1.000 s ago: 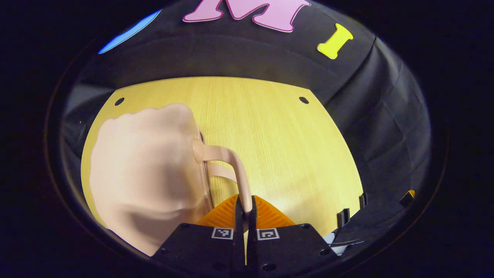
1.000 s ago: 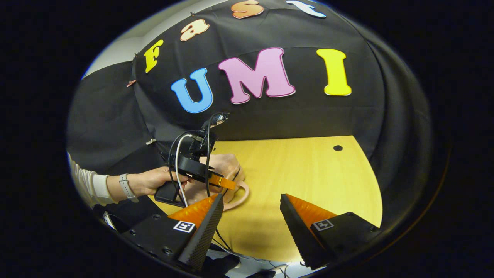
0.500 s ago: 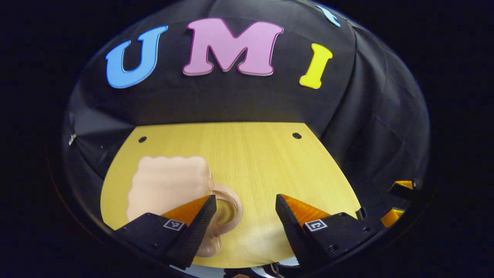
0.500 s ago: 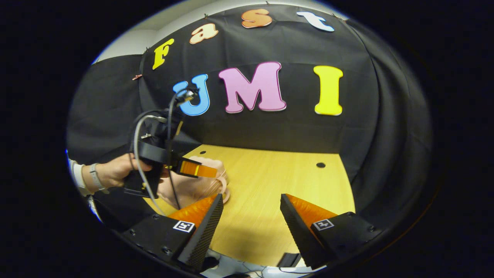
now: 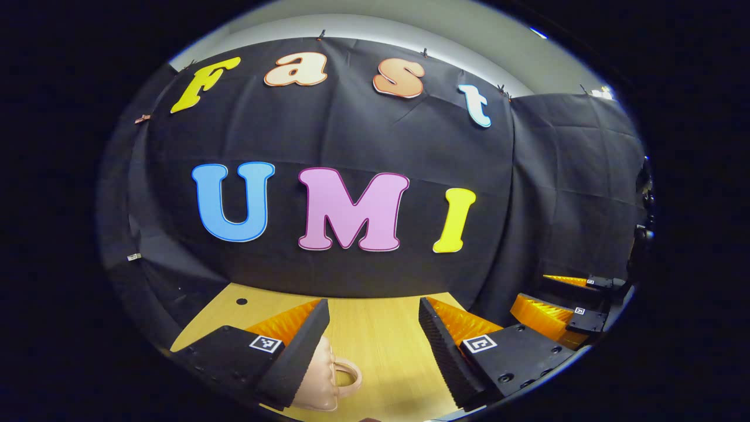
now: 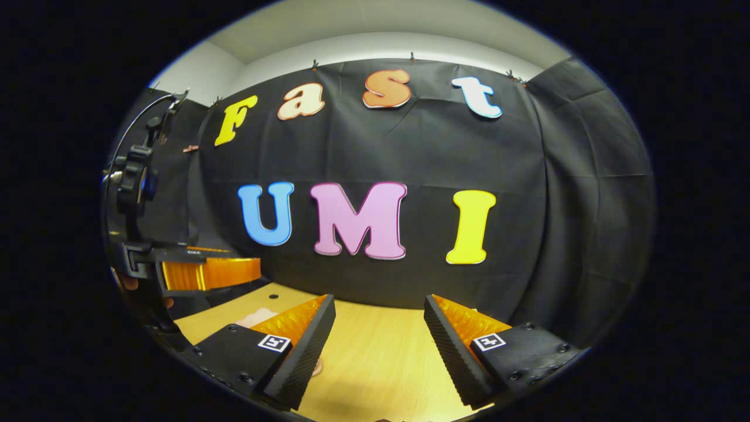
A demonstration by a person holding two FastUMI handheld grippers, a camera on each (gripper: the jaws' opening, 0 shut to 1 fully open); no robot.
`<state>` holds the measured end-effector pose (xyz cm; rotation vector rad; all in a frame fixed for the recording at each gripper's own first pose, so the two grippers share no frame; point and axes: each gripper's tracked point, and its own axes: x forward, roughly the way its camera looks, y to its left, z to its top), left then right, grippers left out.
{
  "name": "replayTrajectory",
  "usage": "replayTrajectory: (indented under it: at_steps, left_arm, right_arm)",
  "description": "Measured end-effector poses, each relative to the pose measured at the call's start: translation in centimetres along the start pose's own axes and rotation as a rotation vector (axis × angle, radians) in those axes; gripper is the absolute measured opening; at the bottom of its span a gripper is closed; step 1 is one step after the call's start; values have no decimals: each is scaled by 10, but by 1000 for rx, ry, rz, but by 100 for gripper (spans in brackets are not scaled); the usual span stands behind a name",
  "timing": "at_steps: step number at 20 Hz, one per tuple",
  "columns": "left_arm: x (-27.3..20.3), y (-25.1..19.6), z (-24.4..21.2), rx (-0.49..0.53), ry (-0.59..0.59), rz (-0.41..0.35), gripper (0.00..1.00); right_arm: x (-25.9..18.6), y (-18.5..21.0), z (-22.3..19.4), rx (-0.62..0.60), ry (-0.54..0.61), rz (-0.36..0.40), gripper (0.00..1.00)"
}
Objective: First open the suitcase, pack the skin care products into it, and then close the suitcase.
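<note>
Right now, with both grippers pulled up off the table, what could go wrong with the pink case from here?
The pink case lies low on the table, half hidden behind the left gripper, whose fingers are open and apart from it. A blind reach back could knock it. Also, the right gripper and the left gripper hover side by side, so they might collide.

No readable text on anything here. Square black-and-white coded tags [image 5: 263,343] sit on the gripper bodies behind the fingers in both views; they carry patterns, not words or numbers. Suitcase [image 5: 319,378] bears no legible marking.
</note>
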<state>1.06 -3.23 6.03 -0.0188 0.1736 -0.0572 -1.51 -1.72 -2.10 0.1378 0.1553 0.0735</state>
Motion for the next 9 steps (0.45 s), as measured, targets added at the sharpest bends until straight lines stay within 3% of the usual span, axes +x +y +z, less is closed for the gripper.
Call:
replayTrajectory:
  at_steps: [9]
  left_arm:
    - [-14, 34, 36, 77, -104, 79, 96]
  right_arm:
    - [12, 16, 9, 10, -36, -43, 96]
